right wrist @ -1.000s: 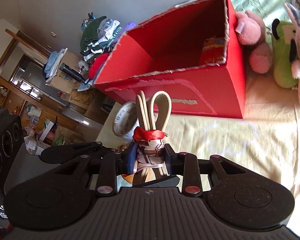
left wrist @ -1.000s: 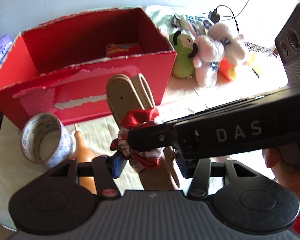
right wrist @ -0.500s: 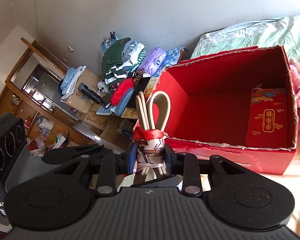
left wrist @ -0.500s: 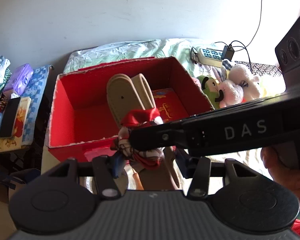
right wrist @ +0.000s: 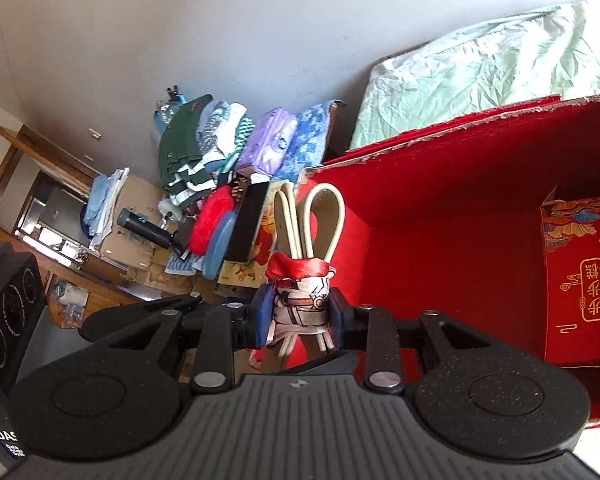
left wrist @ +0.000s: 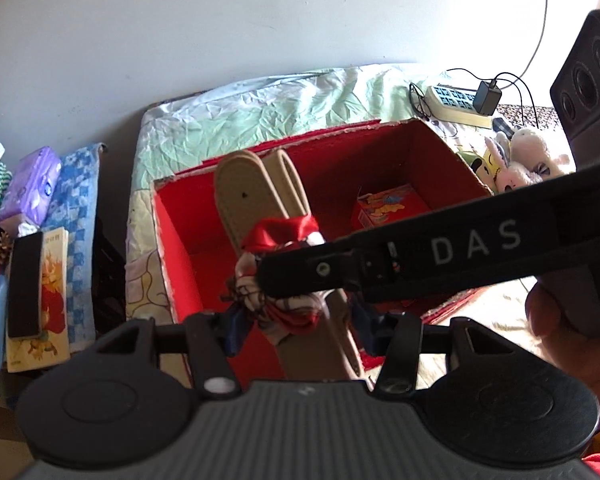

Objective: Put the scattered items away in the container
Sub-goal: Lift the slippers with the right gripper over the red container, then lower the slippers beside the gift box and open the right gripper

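A folded beige belt [left wrist: 256, 200] tied with a red and white patterned scarf [left wrist: 280, 236] is held above the open red box [left wrist: 176, 248]. My left gripper [left wrist: 296, 316] is shut on the scarf-wrapped bundle from below. My right gripper [right wrist: 300, 316] is shut on the same scarf [right wrist: 300, 304], with the belt loops [right wrist: 320, 220] standing up over the box's left wall [right wrist: 380, 240]. The right gripper's arm crosses the left wrist view [left wrist: 420, 256]. A small red gift box [right wrist: 580, 276] lies inside the box.
Plush toys [left wrist: 512, 164] sit to the right of the box beside a power strip [left wrist: 456, 100]. A pale green sheet [left wrist: 260, 112] covers the bed behind. Clothes, a purple pack [right wrist: 266, 144] and books [left wrist: 40, 292] are piled to the left, off the bed.
Both grippers rose with the belt bundle and moved forward over the box. The view now looks down into the box; the tape roll and orange object have left the view.
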Tool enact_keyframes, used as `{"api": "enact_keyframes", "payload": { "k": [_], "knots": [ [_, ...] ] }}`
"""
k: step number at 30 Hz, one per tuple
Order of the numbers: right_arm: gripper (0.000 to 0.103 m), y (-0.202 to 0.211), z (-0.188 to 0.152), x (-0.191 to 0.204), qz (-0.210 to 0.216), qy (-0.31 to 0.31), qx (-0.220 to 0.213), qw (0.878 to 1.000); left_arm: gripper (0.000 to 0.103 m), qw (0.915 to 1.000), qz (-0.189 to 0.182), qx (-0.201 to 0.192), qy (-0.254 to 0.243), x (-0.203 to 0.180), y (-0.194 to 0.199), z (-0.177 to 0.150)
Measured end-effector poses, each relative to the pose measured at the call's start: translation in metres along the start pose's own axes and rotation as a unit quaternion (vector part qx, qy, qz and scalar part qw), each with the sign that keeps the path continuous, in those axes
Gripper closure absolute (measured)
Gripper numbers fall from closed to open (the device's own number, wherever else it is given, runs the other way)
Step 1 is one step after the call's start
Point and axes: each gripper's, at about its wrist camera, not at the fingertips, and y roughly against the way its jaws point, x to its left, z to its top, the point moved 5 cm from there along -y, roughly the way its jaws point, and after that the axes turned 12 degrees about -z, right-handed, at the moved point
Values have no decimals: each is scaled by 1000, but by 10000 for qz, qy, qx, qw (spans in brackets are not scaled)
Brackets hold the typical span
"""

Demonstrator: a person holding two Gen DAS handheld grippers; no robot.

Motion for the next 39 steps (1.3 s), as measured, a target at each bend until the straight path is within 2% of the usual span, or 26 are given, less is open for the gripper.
{"api": "enact_keyframes", "payload": {
  "k": [4, 11, 15, 20, 26, 31, 39],
  "knots": [
    [72, -22, 15, -13, -88, -379, 354, 9986, 51, 9994, -253, 251, 2, 17, -21, 12],
    [73, -58, 23, -20, -699, -265, 744, 9944, 51, 9957, -371, 823, 200, 43, -67, 18],
    [74, -73, 26, -27, -1086, -148, 1025, 9887, 52, 9936, -169, 1120, 5, 38, -81, 20],
    [74, -80, 24, -44, -1439, -25, 1215, 9821, 52, 9875, -221, 1563, -19, 35, -109, 17],
    [75, -74, 26, -65, -1765, 64, 1277, 9760, 52, 9786, -657, 1938, 198, 30, -138, 21],
    [78, -66, 31, -77, -2160, 397, 1208, 9681, 52, 9727, -879, 2137, 225, 17, -158, 23],
    [79, -54, 36, -98, -2444, 547, 1213, 9605, 51, 9669, -1208, 2231, 266, 1, -175, 29]
  ]
}}
